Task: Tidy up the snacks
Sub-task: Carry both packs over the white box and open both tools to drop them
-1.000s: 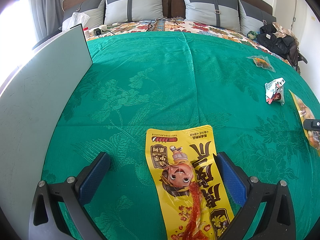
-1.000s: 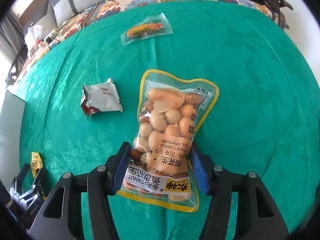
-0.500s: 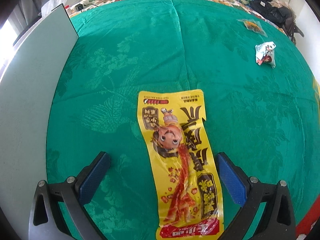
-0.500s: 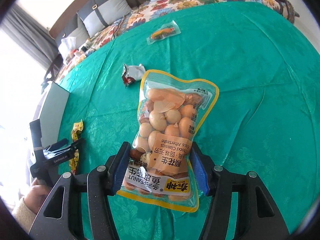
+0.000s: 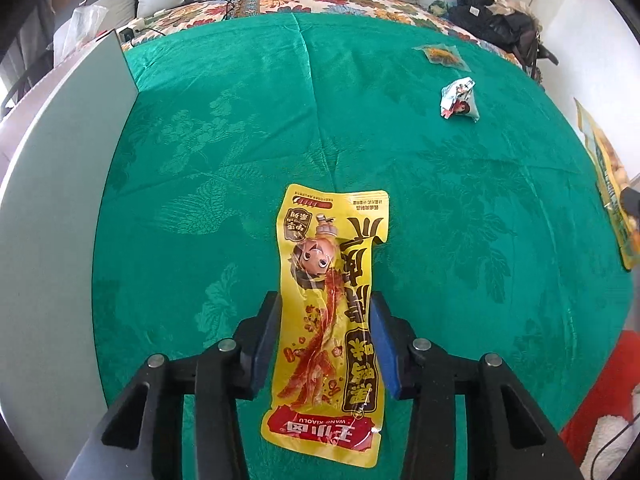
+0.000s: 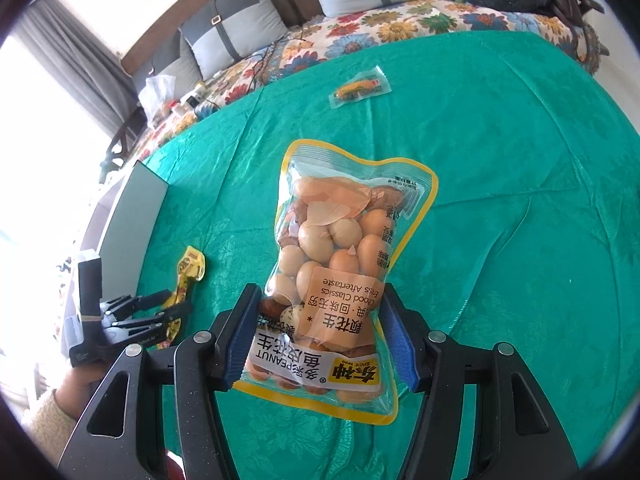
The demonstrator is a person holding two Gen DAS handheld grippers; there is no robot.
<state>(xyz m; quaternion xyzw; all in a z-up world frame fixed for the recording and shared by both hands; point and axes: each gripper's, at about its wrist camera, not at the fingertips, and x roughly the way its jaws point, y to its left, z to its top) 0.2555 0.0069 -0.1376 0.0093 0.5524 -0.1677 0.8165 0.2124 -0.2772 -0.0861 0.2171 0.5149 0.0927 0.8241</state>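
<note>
Both pick-ups look done: left claw [image 5: 324, 328] clamped on long yellow spicy-strip packet [image 5: 330, 320], right claw [image 6: 320, 332] clamped on clear yellow-edged peanut bag [image 6: 340, 276]; next prob carry both w/o slipping to grey tray [image 5: 60, 200] at left

Bright daylight, window glare, fisheye-warped edges
</note>
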